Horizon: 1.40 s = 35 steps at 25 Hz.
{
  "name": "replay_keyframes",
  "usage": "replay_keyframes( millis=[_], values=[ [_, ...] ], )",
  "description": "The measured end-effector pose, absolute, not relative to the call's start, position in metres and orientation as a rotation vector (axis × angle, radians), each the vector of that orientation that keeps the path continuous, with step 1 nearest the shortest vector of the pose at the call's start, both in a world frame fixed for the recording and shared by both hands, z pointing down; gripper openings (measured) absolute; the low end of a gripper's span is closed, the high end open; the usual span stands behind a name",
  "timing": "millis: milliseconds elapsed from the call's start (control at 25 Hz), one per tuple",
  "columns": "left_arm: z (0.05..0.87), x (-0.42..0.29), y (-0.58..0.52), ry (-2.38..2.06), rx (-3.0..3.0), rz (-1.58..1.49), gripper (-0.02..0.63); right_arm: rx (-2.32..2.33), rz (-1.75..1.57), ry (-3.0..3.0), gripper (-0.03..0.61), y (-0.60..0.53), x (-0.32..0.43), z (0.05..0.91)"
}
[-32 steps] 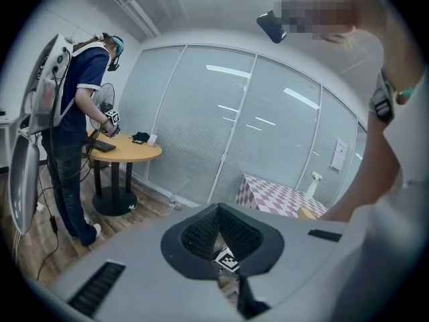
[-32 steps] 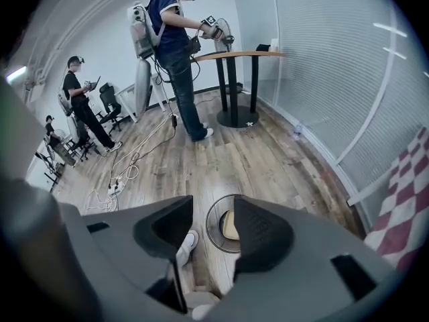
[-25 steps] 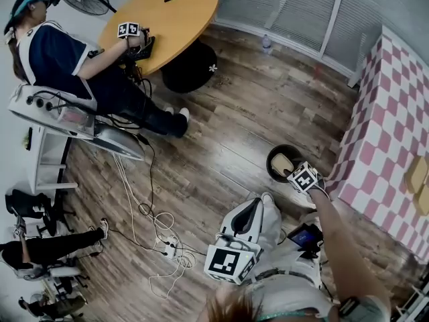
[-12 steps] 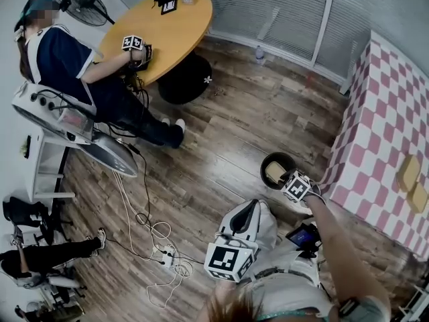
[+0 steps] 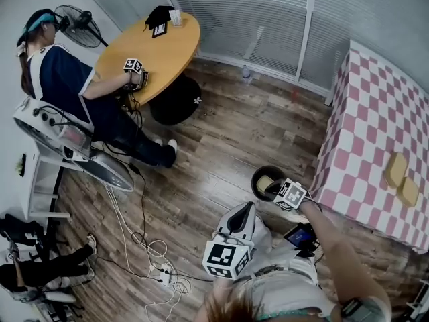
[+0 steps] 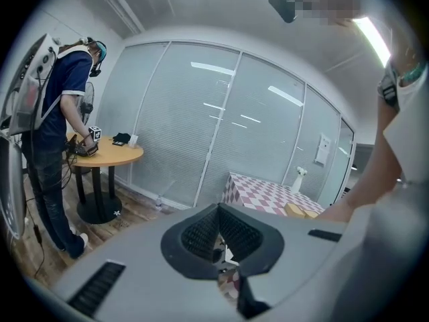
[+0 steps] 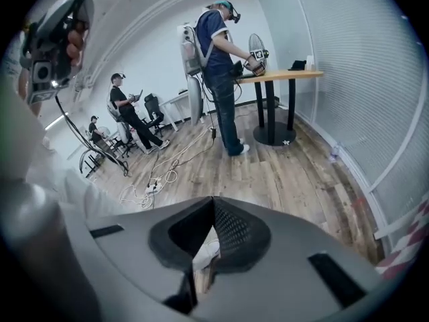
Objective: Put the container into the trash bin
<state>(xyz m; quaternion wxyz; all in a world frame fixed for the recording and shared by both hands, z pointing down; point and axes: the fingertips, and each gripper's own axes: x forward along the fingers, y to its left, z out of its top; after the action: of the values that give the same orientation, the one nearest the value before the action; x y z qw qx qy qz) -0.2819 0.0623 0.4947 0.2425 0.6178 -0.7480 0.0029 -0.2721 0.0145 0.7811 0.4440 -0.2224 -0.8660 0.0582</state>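
Rising from the trash bin (image 5: 257, 175), the right gripper (image 5: 273, 189) has closed its empty jaws. The container (image 5: 267, 182) lies inside, so the job looks done. The left gripper (image 5: 248, 206) is closed and empty too.

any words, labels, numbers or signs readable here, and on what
No readable text in any view.
Marker cube on the left gripper: square pattern, no letters.
Marker cube on the right gripper: the same.
Small white item on the round table: too small to read.
Small screen at the person's waist: too small to read.
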Motion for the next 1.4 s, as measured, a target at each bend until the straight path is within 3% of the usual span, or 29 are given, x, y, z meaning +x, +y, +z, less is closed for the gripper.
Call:
replay_keyframes(
  millis=[720,1400],
  values=[
    [0.487,-0.278,0.048,-2.018,1.755,0.011,0.006,-0.608,-0.060,-2.497,-0.006,0.018,-0.282,0.624],
    [0.451,-0.278,0.047,-2.120,1.837,0.017,0.006,-0.326,-0.146,-2.894,-0.006,0.027,-0.265,0.473]
  ],
)
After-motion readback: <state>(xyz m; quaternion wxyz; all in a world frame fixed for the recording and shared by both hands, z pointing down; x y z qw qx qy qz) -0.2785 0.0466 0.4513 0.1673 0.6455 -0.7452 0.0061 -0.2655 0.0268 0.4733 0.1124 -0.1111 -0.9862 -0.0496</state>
